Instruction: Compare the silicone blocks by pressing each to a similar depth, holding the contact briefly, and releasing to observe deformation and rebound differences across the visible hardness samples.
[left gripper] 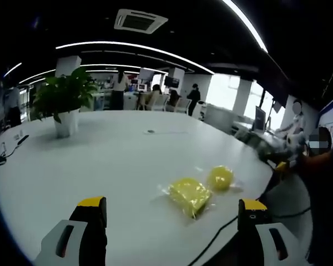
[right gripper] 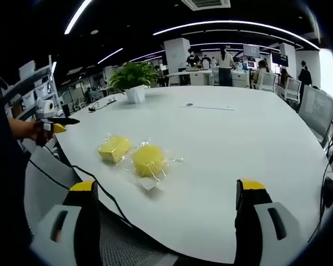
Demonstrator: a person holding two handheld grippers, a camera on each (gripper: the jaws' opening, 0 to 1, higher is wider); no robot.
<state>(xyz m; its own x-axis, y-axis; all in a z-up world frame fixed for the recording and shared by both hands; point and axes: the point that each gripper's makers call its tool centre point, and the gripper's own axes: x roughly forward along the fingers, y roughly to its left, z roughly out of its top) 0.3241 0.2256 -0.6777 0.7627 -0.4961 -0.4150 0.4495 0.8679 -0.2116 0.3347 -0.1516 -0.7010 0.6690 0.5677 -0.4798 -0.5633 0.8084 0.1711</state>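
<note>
Two yellow silicone blocks lie in clear plastic bags on a white table [left gripper: 100,160]. In the left gripper view the bigger, squarer block [left gripper: 190,195] is nearer and the rounder block [left gripper: 221,177] lies just beyond it to the right. My left gripper [left gripper: 172,204] is open and hovers short of them, touching nothing. In the right gripper view one block [right gripper: 114,148] lies left of the other block [right gripper: 149,160]. My right gripper [right gripper: 166,187] is open above the table's [right gripper: 238,144] near edge. A hand holds the left gripper [right gripper: 54,124] at the far left.
A potted plant [left gripper: 64,100] [right gripper: 134,77] stands far back on the table. A black cable [right gripper: 100,188] [left gripper: 219,233] runs along the table edge near the blocks. A person [left gripper: 322,183] stands at the right. People and office chairs [right gripper: 308,105] are beyond the table.
</note>
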